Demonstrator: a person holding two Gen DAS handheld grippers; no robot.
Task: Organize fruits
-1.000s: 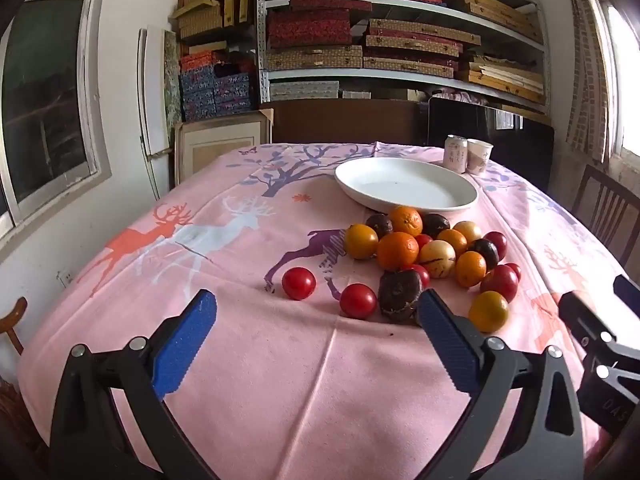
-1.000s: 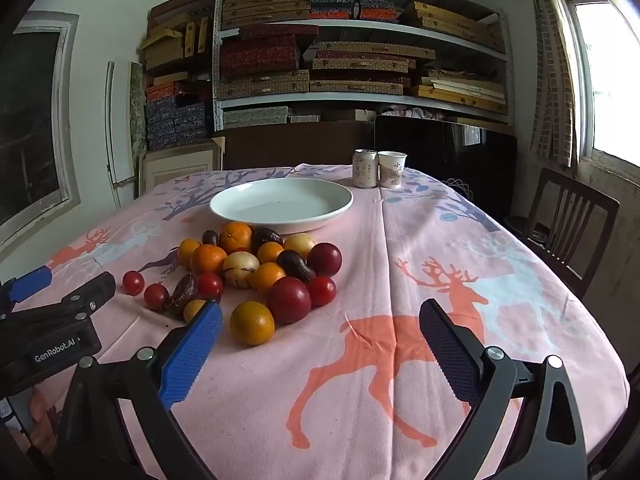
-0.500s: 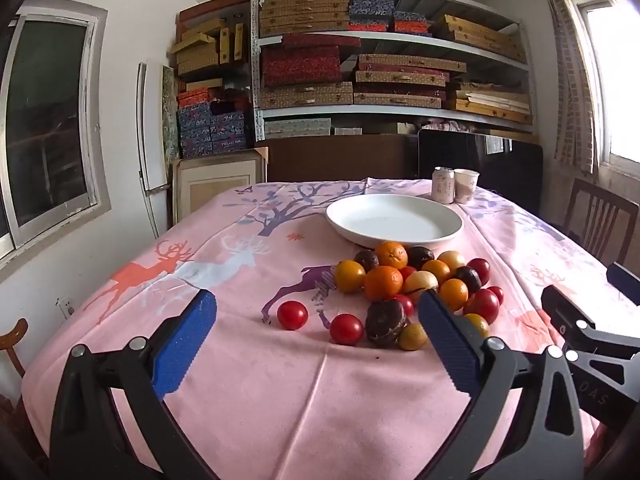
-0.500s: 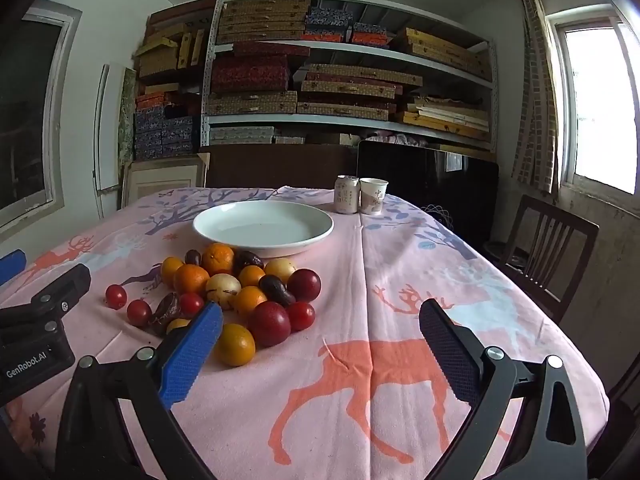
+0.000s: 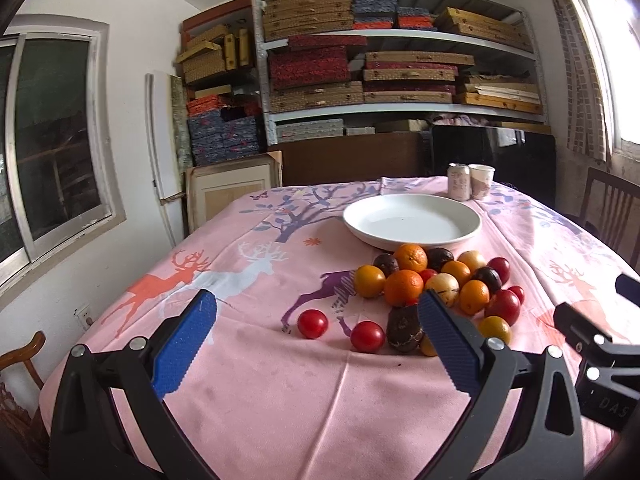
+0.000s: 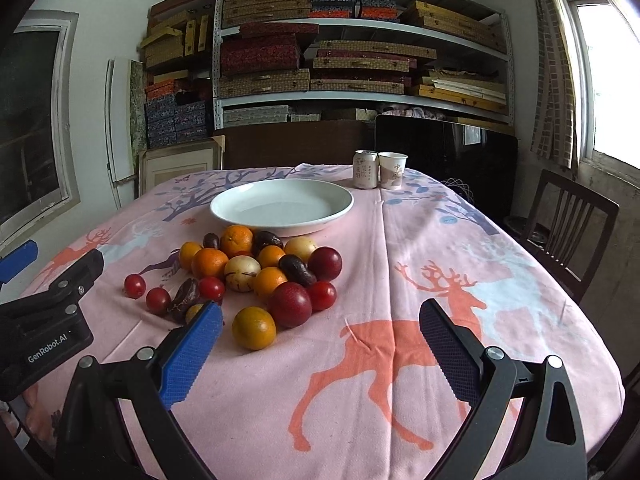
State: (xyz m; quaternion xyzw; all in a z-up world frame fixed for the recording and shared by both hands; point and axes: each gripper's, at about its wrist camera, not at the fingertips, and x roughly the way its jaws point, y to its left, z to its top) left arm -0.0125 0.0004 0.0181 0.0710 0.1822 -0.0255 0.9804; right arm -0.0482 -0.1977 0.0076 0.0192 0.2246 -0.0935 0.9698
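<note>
Through the left wrist view, the left gripper [image 5: 316, 328] is hovering over the near edge of the pink tablecloth [image 5: 248, 392] with its blue fingers spread wide and nothing between them. The fruit pile [image 5: 436, 284] is sitting mid-table, just in front of one white plate [image 5: 412, 222], which is lying empty. Two small red fruits [image 5: 312, 323] are lying apart to the left of the pile, and one wrinkled dark fruit [image 5: 404, 326] is resting beside them at the pile's near edge. Two large oranges [image 5: 404, 287] are showing at the pile's left. One can [image 5: 459, 181] and one paper cup [image 5: 481, 181] are standing side by side behind the plate. The right gripper is poking in at the right edge.

Through the right wrist view, the right gripper [image 6: 320, 336] is likewise hanging released and empty, its fingers wide apart above the cloth. Roughly nineteen fruits are lying loose on the table; none is sitting in the plate. One yellow-orange fruit [image 6: 254, 327] is lying nearest, touching a dark red plum [image 6: 289, 304]. The left gripper is showing at the left edge.
</note>
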